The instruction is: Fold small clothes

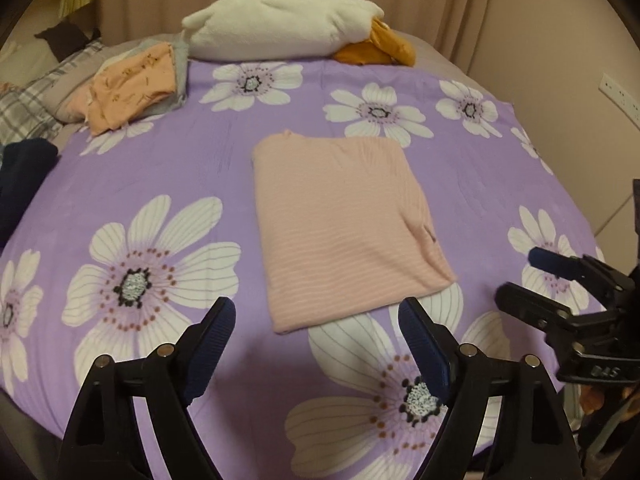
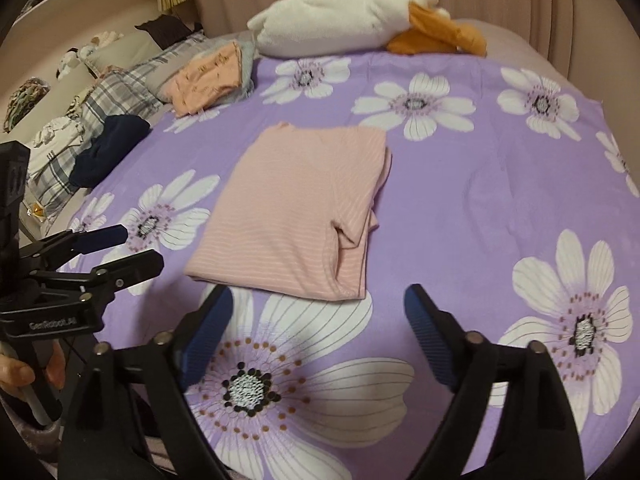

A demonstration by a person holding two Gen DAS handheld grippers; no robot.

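Note:
A pink striped garment [image 1: 344,224] lies folded into a flat rectangle on the purple flowered bedspread [image 1: 200,168]; it also shows in the right wrist view [image 2: 296,208]. My left gripper [image 1: 316,312] is open and empty, held just short of the garment's near edge. My right gripper [image 2: 318,300] is open and empty, also just short of that edge. The right gripper shows at the right edge of the left wrist view [image 1: 516,276]; the left gripper shows at the left of the right wrist view [image 2: 140,248].
A folded orange printed cloth [image 1: 128,84] lies at the far left. A white plush duck with orange feet [image 1: 280,24] lies at the head of the bed. A dark navy garment [image 2: 108,148] and plaid pillows [image 2: 100,96] lie at the left edge.

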